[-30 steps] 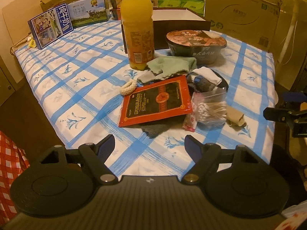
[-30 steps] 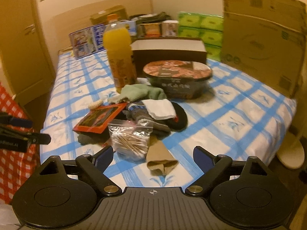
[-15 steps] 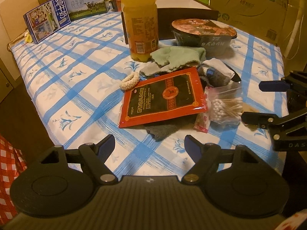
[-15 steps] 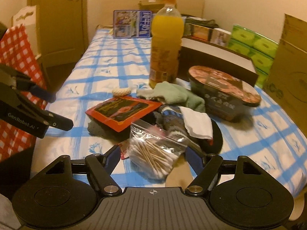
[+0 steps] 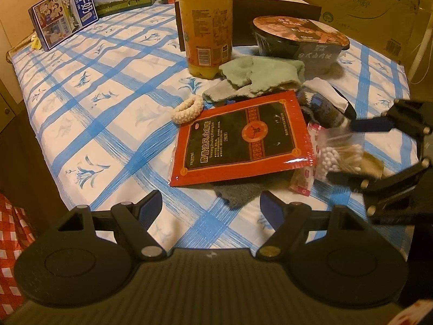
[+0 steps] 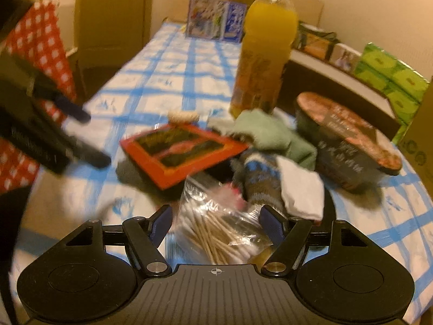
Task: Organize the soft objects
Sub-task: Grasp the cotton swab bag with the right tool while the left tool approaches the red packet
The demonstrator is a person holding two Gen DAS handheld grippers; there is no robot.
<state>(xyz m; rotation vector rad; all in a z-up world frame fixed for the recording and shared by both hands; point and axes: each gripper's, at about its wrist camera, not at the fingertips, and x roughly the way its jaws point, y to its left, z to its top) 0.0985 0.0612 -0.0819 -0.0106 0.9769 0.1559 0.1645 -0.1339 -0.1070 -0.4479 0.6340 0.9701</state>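
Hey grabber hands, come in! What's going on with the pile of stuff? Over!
Left gripper open, empty. Right gripper open around cotton swab bag. Socks buried under red packet.

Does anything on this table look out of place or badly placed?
Yes. The red packet lies tilted on top of a dark grey cloth, hiding most of it, so the soft things are mixed with packets in one untidy pile.

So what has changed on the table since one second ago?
The right gripper came down over the bag of cotton swabs, its jaws closing partly around the bag but not yet gripping. The left gripper moved closer to the red packet, open. Nothing on the table moved.
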